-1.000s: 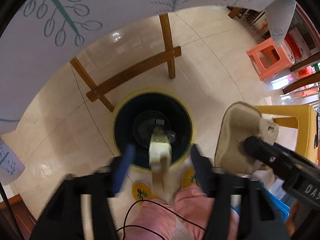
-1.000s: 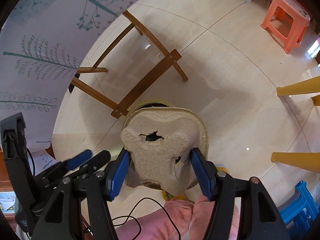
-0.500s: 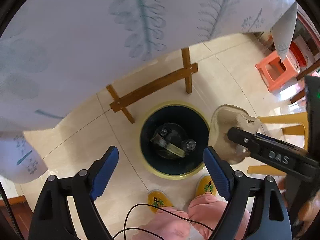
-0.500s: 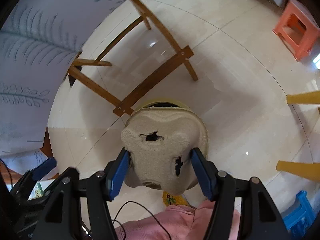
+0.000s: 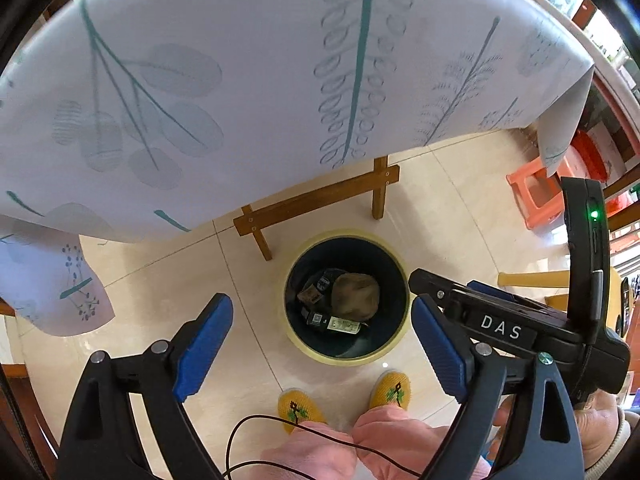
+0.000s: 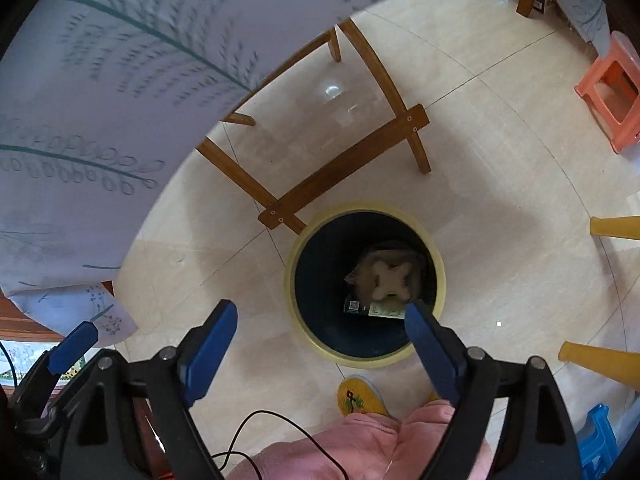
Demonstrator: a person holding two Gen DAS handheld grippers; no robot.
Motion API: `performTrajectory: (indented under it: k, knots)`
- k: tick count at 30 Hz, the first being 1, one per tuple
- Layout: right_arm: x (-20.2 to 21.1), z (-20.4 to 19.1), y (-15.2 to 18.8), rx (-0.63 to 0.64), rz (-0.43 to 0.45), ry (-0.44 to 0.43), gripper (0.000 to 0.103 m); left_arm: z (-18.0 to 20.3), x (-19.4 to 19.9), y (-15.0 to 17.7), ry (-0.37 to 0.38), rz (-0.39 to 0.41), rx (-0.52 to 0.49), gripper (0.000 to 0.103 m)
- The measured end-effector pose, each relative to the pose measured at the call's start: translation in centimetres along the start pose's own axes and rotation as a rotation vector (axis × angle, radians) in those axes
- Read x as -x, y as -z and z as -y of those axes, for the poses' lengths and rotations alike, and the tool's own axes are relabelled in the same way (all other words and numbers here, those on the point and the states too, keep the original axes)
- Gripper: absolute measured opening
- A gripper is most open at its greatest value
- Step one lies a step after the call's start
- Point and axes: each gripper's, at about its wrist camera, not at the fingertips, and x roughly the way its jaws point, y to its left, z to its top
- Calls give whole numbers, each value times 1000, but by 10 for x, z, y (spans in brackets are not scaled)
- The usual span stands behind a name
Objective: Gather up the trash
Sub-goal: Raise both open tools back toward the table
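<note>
The pulp tray (image 6: 386, 280), clamped a second ago, is now lying inside the bin (image 6: 294, 308) atop bottles. Right tool (image 6: 320, 336) is being opened wide, empty; left tool (image 5: 320, 340) likewise opening, nothing held.

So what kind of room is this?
Probably a dining room at home: a table with a leafy tablecloth, plastic stools on a tiled floor, and a bin holding trash.

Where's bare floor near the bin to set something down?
Free: floor tiles from the trash bin out toward the orange stool, and tiles on the bin's other side, below the tablecloth. Crowded: the wooden table frame touches the bin's far rim; slippers sit at the near rim.
</note>
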Motion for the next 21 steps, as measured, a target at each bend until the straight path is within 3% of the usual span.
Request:
performTrajectory:
  k: [9, 21]
  knots:
    - [57, -14, 1, -5, 41, -19, 87, 13, 49, -4, 17, 10, -3, 90]
    - [188, -39, -4, 13, 136, -56, 87, 46, 170, -33, 69, 69, -55, 90]
